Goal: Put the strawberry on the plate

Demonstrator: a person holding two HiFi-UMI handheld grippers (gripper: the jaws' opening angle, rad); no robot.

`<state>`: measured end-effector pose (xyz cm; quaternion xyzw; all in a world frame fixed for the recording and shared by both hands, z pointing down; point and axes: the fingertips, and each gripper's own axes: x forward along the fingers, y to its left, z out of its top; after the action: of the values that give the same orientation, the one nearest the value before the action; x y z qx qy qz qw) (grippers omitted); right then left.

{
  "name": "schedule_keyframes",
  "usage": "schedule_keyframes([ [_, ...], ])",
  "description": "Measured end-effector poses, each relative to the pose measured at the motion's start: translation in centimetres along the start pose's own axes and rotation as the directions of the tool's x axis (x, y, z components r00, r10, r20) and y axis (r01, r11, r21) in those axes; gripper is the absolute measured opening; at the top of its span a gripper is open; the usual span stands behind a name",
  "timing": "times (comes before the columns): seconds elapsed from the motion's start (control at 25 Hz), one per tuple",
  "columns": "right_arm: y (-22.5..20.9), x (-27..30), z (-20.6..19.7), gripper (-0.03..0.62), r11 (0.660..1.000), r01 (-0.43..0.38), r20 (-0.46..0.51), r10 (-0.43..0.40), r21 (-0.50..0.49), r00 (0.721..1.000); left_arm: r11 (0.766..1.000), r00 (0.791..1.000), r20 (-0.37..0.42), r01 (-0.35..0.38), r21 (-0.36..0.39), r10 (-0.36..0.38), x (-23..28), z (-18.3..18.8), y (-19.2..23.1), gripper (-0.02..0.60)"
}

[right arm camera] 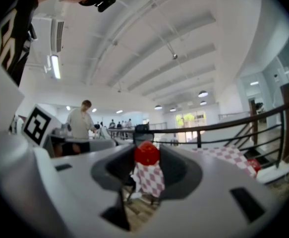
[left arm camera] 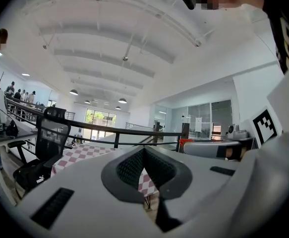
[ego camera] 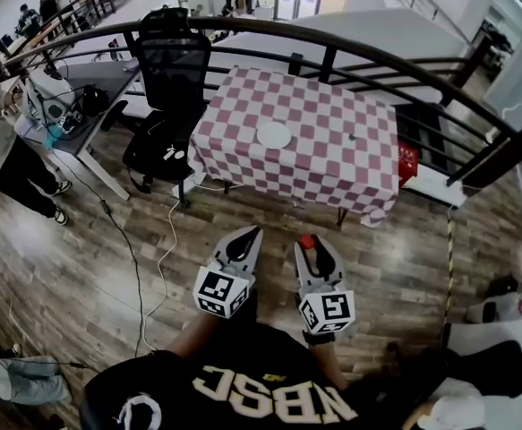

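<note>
Right tool [ego camera: 310, 245] clamps strawberry [right arm camera: 146, 153]; left tool [ego camera: 248, 234] closed, empty. Plate [ego camera: 273, 134] on checkered table [ego camera: 332, 155], well apart.

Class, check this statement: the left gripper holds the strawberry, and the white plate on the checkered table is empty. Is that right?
Not quite. The strawberry is clamped in the right gripper, not the left; the right gripper view shows it between the jaws. The left gripper is shut on nothing. The white plate on the checkered table is indeed empty.

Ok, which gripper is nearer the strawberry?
Right. The right gripper is clamped on the strawberry; the left gripper hangs shut and empty alongside, to the strawberry's left.
</note>
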<state>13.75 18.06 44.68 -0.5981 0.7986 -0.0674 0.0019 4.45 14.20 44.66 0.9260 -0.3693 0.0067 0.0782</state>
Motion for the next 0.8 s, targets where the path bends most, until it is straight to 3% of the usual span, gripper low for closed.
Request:
schedule_keyframes([
  [0.2,-3.3,8.0,1.5,0.161,0.999,0.023,-0.018,-0.024,-0.041,1.000,0.999,0.999,0.032,0.034,-0.014,-0.034,6.7,2.2,5.4,0.006],
  [0.4,-4.9,16.5,3.3,0.160,0.999,0.000,-0.029,-0.001,-0.045,1.000,0.999,0.998,0.058,0.024,-0.029,-0.022,11.8,4.6,12.2,0.006],
  [0.64,-5.8,25.8,3.3,0.160,1.000,-0.022,-0.054,0.022,-0.013,0.998,0.999,0.999,0.053,-0.009,-0.048,0.011,15.1,5.5,19.6,0.006],
  [0.8,-4.8,30.0,2.7,0.160,0.998,-0.048,-0.075,0.045,-0.044,0.996,0.999,0.999,0.044,-0.030,-0.045,0.032,16.1,4.9,23.5,0.006],
])
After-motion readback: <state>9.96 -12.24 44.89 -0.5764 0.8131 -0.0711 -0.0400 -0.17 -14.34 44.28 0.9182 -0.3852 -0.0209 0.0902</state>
